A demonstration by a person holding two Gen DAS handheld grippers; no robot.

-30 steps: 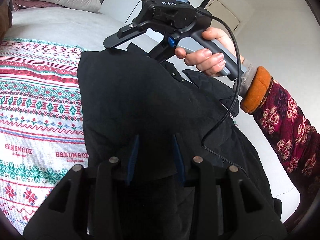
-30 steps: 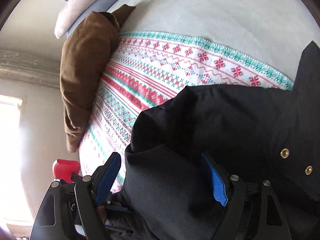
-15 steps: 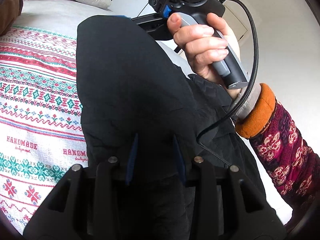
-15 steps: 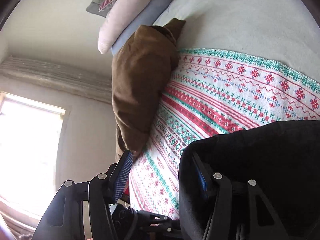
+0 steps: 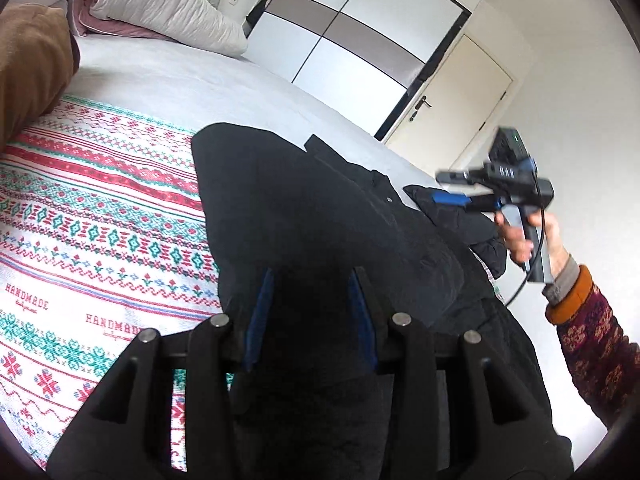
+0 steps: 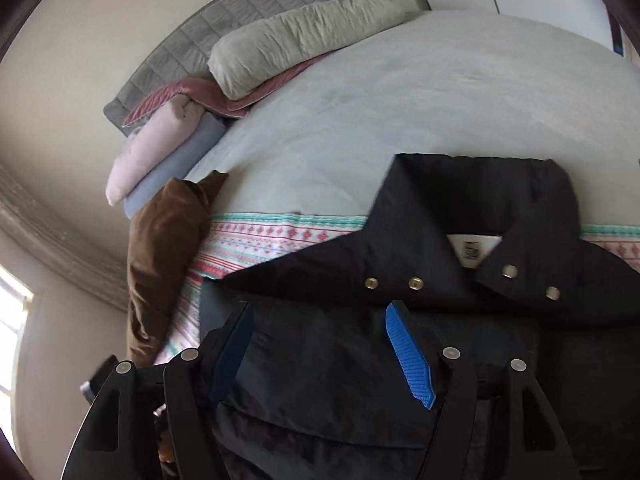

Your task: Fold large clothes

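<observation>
The right tool (image 5: pixel 452 188) has swung clear of the black padded snap-button jacket (image 6: pixel 420 320), jaws opening, empty; the left tool (image 5: pixel 310 304), slowly opening, pinches its fold; the jacket lies folded across the bed's (image 5: pixel 168 80) patterned blanket (image 5: pixel 88 220), ready for the next fold.

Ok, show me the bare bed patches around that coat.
Free: grey bedsheet between the pillows and the black coat's collar; patterned blanket between coat and brown cushion. Crowded: the coat's right side, by the right gripper.
</observation>
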